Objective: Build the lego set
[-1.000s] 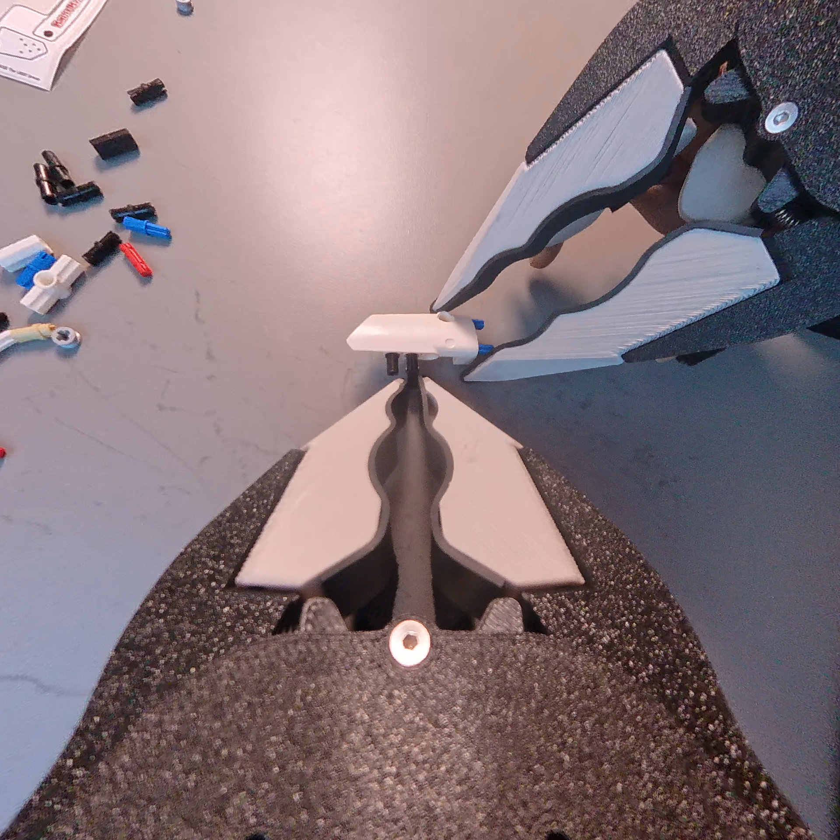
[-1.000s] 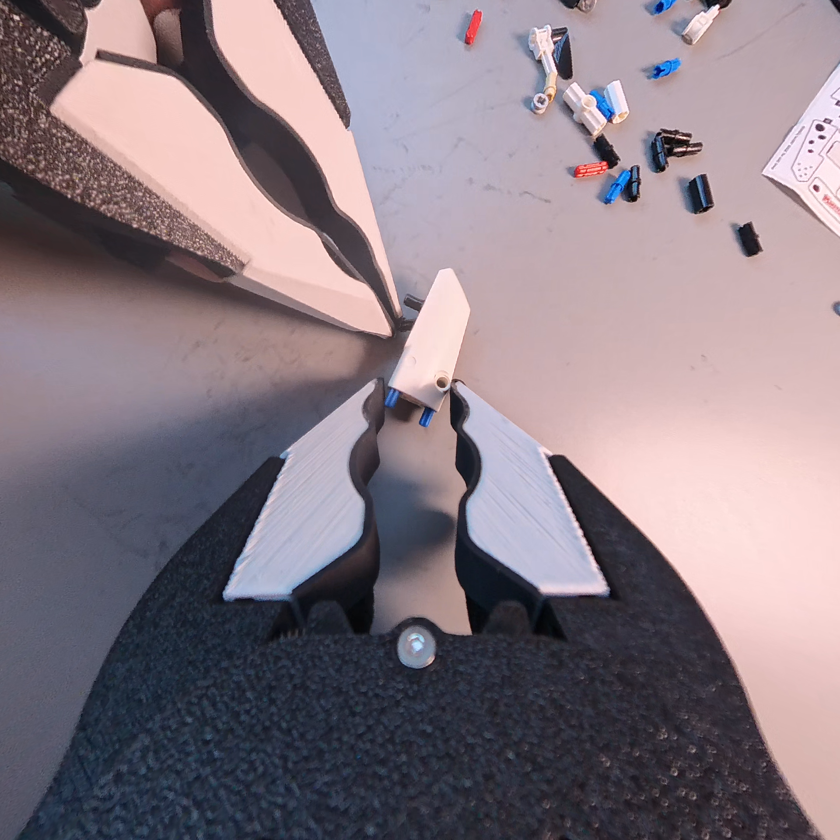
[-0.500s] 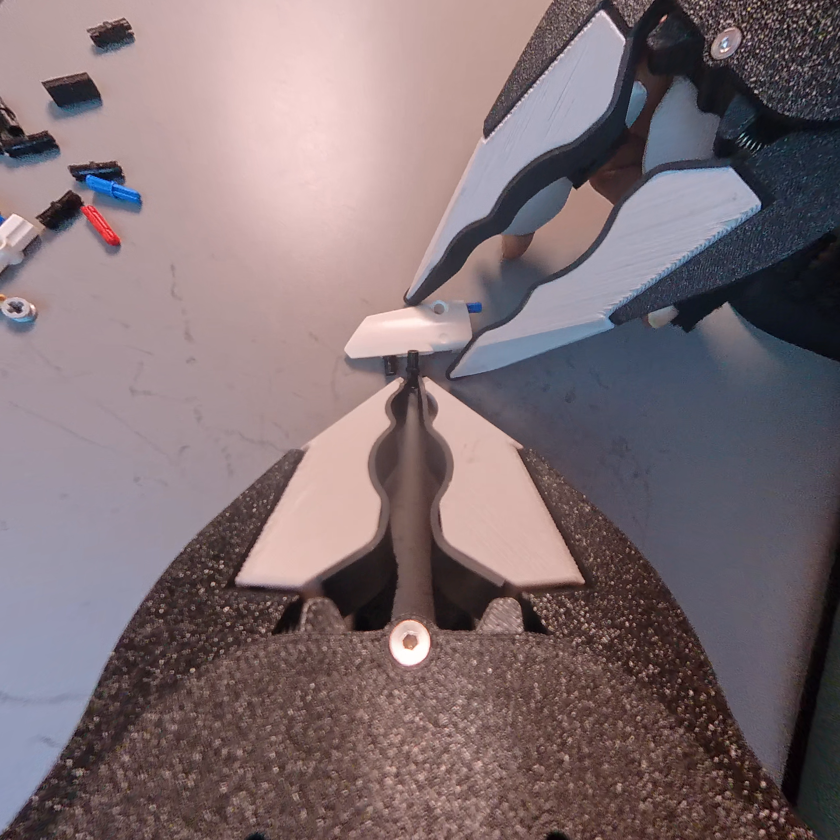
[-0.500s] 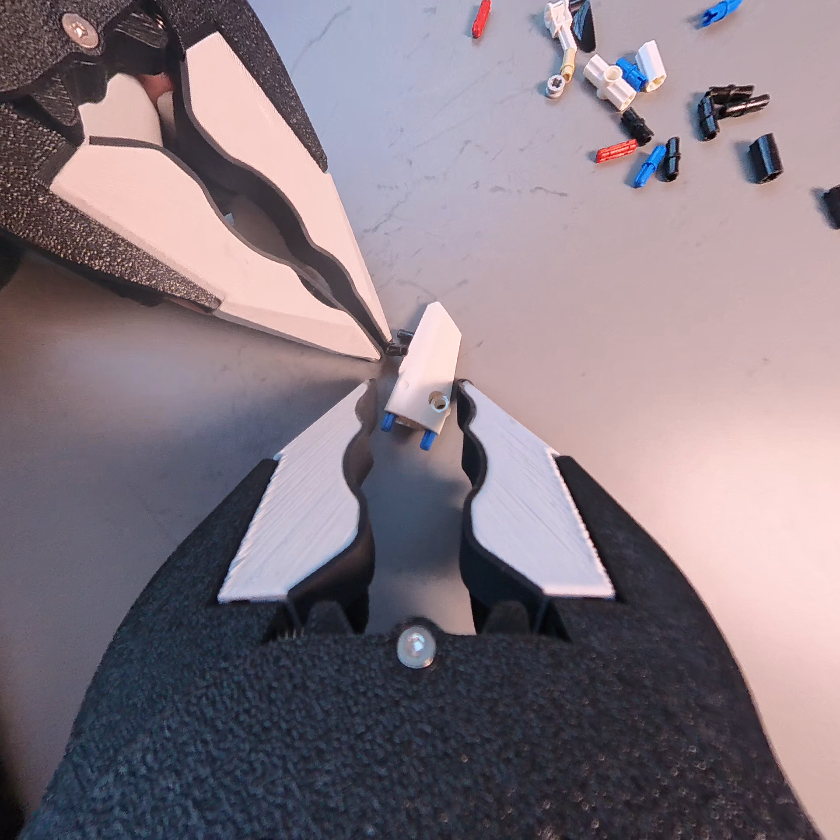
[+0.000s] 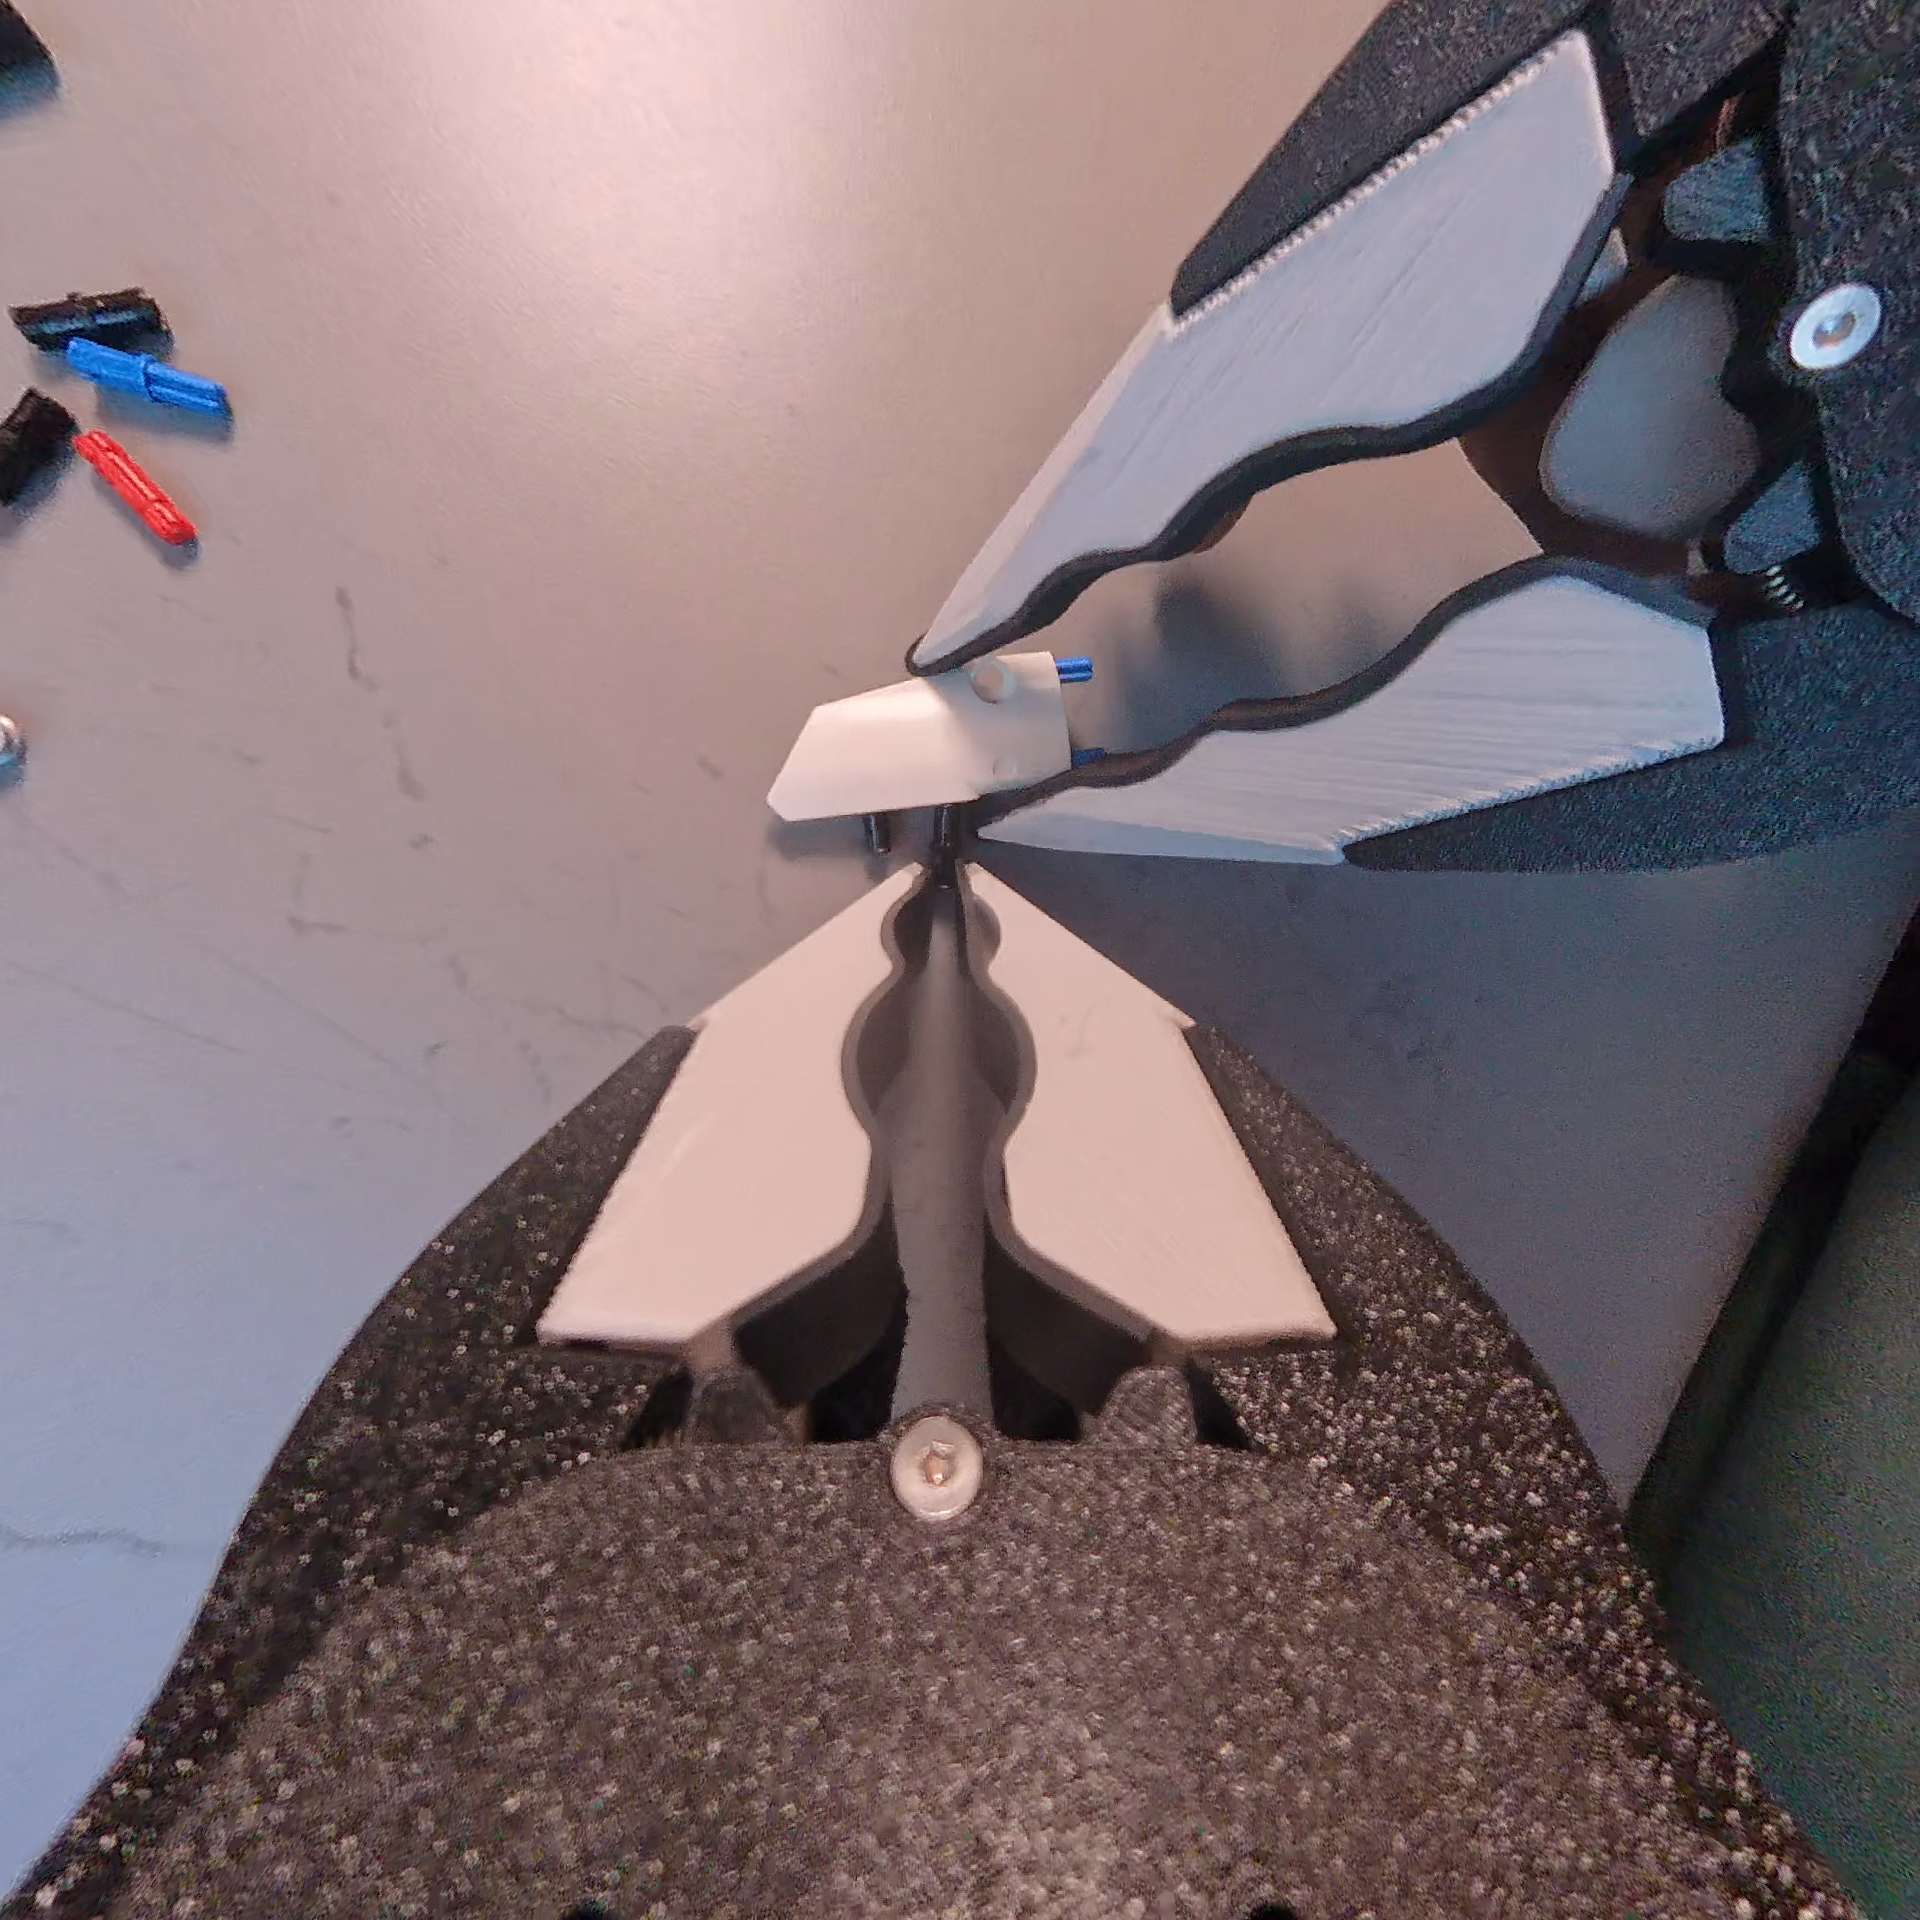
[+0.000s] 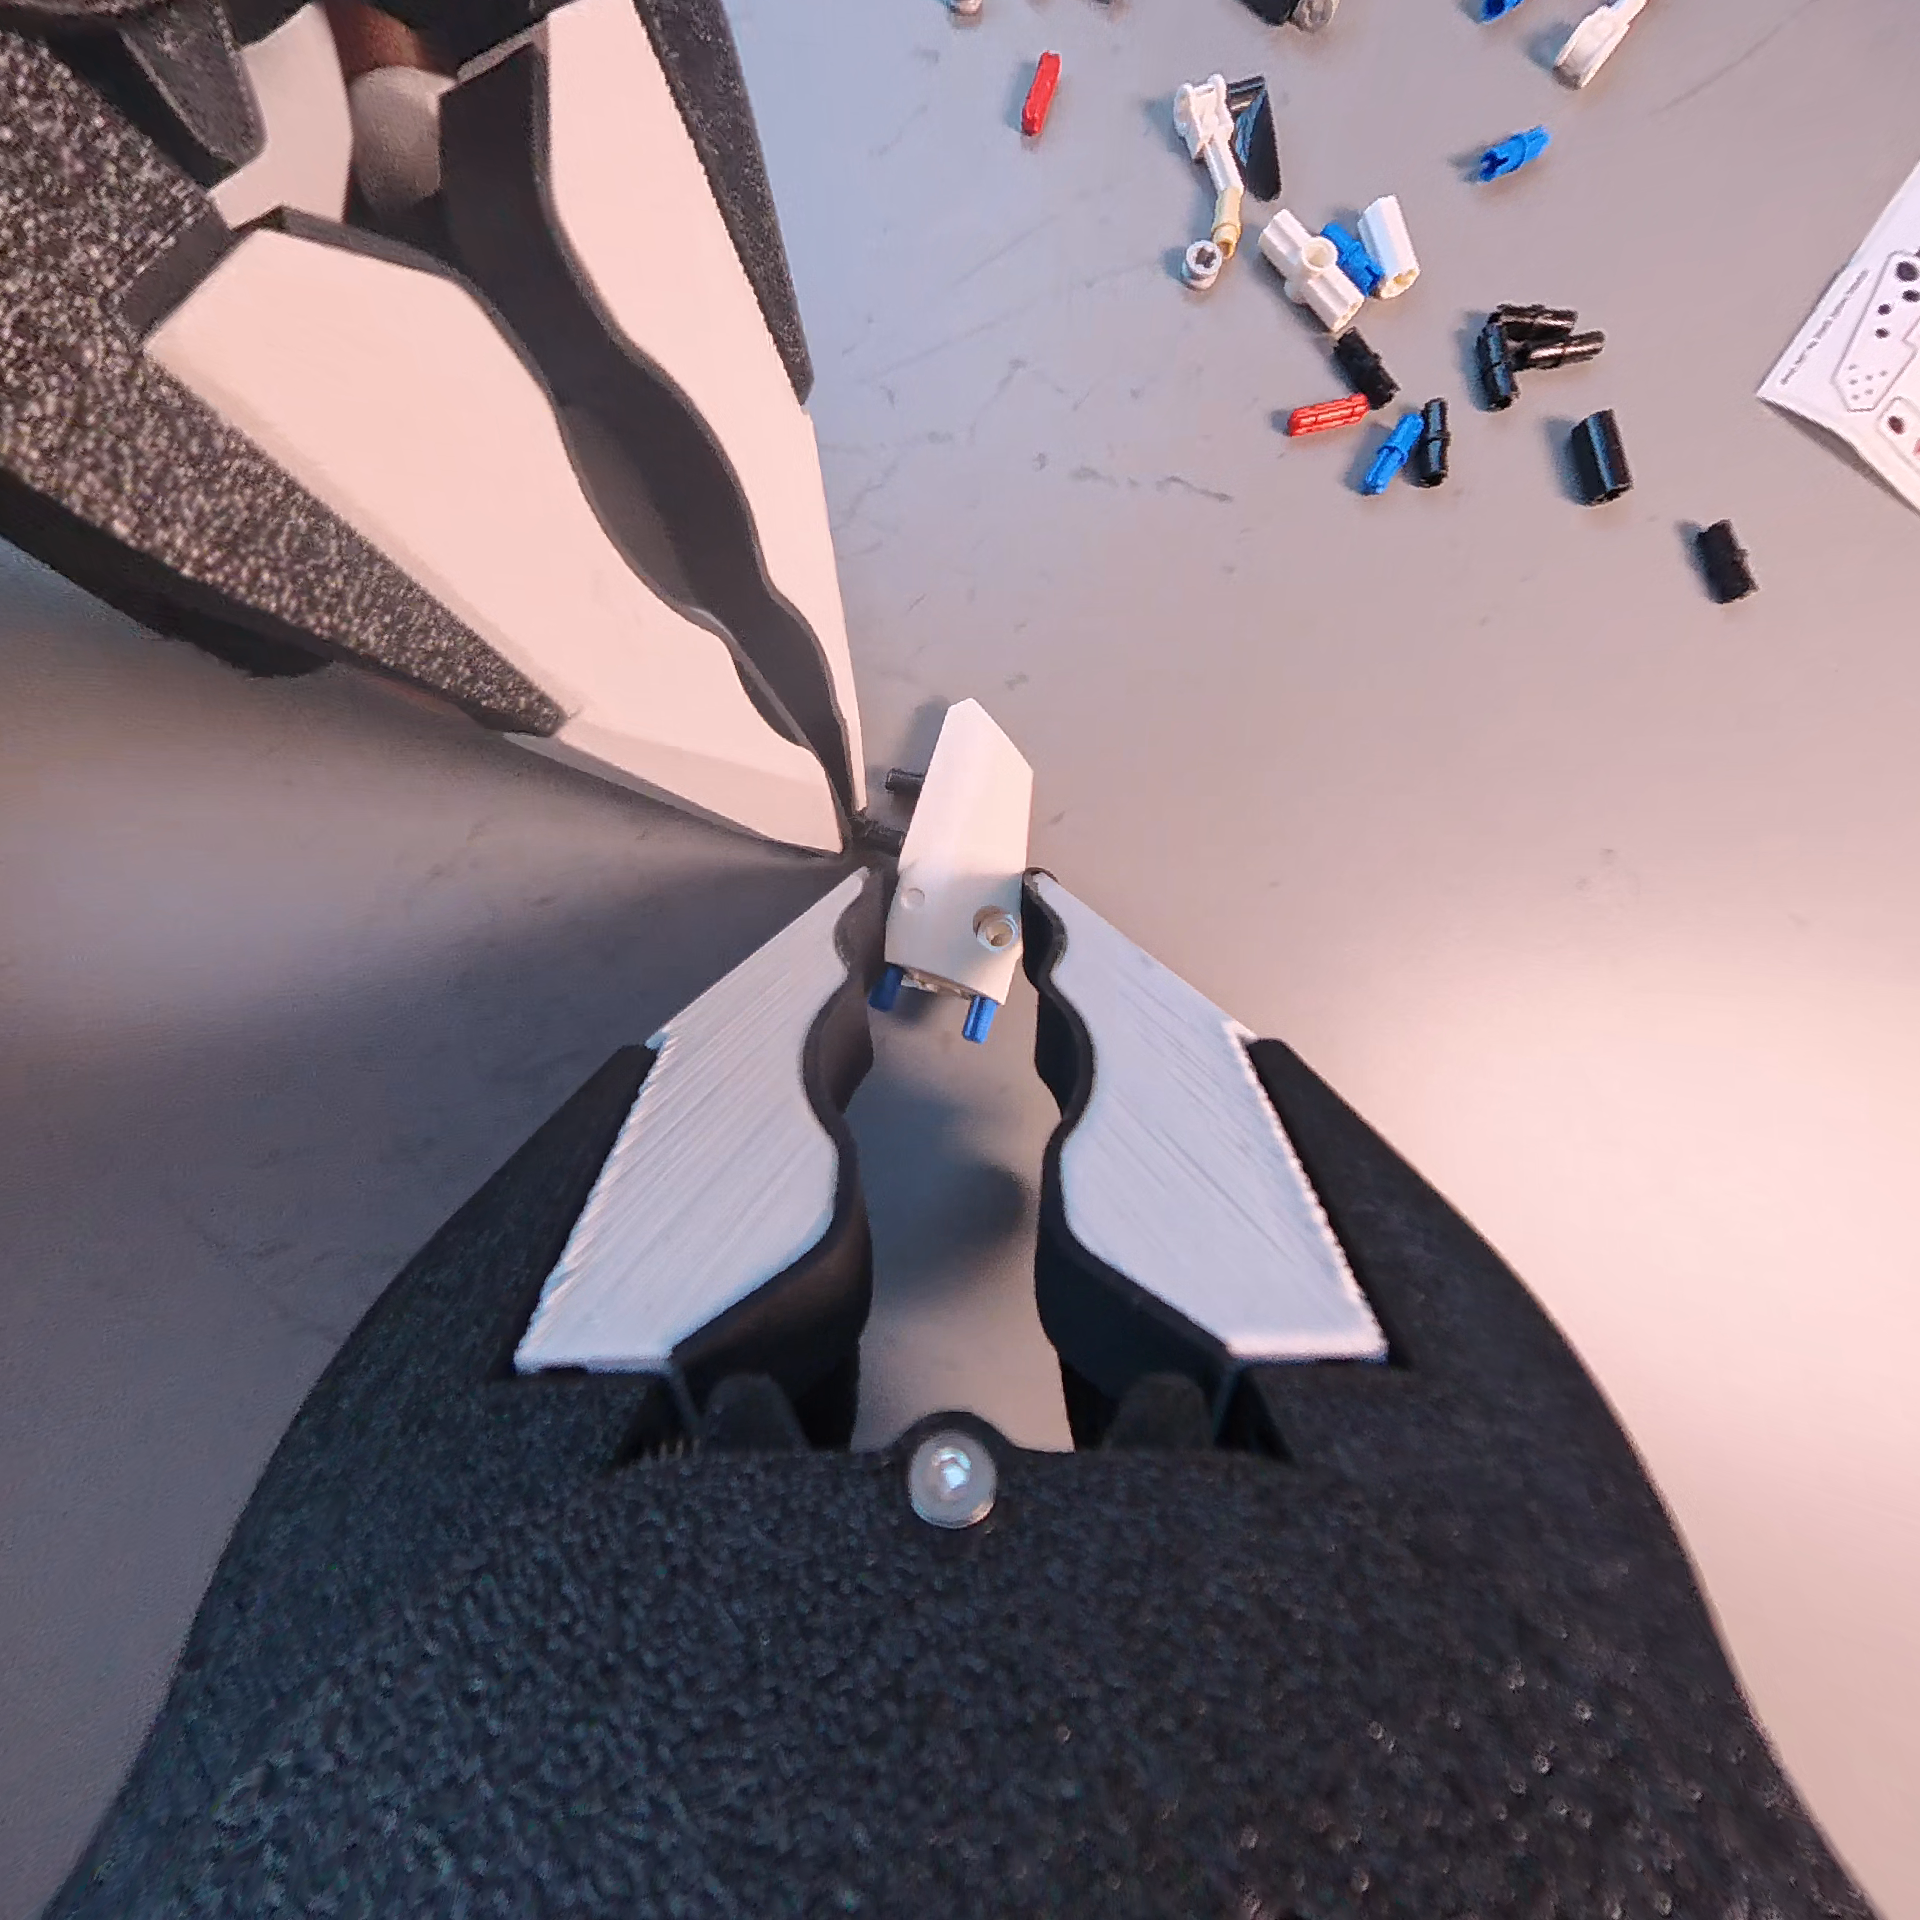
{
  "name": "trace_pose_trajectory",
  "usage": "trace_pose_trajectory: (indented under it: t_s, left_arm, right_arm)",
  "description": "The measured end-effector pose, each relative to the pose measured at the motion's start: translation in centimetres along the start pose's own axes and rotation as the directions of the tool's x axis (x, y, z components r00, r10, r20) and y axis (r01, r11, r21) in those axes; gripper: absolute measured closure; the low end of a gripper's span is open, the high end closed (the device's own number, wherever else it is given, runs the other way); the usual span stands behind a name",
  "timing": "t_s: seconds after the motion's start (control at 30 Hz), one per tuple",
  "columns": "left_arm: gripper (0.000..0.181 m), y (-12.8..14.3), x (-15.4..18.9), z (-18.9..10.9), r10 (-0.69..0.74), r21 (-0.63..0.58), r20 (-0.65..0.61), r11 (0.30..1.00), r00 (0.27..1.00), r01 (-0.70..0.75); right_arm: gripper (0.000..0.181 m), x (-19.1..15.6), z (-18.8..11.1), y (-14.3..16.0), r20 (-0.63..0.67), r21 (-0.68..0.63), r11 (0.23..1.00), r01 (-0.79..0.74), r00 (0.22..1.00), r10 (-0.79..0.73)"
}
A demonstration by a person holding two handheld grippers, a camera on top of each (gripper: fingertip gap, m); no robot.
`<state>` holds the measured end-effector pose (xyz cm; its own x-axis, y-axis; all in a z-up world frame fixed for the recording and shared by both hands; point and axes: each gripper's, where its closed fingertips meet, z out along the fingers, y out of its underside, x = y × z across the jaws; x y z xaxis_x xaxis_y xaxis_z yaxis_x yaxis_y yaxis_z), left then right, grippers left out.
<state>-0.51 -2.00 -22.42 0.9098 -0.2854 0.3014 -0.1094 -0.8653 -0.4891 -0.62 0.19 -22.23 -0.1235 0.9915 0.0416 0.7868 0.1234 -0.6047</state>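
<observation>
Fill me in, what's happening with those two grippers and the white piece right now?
The right gripper clamps the blunt end of a white angled Lego panel that has two blue pins sticking out toward its camera. The left gripper is pinched shut on a small black pin at the panel's side, apparently seating it. Loose pieces and a printed sheet lie on the grey table.

Two grippers (image 6: 945,894) (image 6: 857,821), one white panel (image 6: 966,821), two red pins (image 6: 1042,94), one printed sheet (image 6: 1860,364), and a scatter of small black, blue and white pieces (image 6: 1340,260).
</observation>
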Motion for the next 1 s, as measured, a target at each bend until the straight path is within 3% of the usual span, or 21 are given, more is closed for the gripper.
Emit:
trace_pose_trajectory:
  t_s: [0.37, 0.57, 0.73, 0.9, 1.0]
  left_arm:
    - [0.178, -0.19, 0.02, 0.00, -0.122, 0.065, -0.032, 0.990, 0.992, 0.124]
    - [0.178, -0.29, 0.35, 0.09, -0.136, 0.082, -0.051, 0.987, 0.989, 0.140]
    - [0.179, -0.72, 0.74, 0.21, -0.200, 0.166, -0.140, 0.961, 0.970, 0.222]
    - [0.179, -0.55, 0.84, 0.17, -0.214, 0.166, -0.167, 0.956, 0.962, 0.241]
    - [0.179, -0.78, 0.82, 0.05, -0.230, 0.180, -0.197, 0.947, 0.953, 0.266]
  right_arm:
    - [0.156, -0.15, -0.34, 0.21, -0.057, 0.008, 0.999, 0.051, 0.997, -0.051]
    - [0.157, -0.05, -0.52, 0.13, -0.117, -0.006, 0.975, 0.220, 0.969, -0.219]
    - [0.157, 0.11, -0.86, -0.01, -0.153, -0.012, 0.959, 0.283, 0.947, -0.282]
    - [0.157, 0.23, -0.78, 0.19, -0.201, -0.067, 0.911, 0.407, 0.889, -0.412]
    - [0.157, 0.39, -1.00, 0.23, -0.190, -0.054, 0.909, 0.412, 0.890, -0.415]
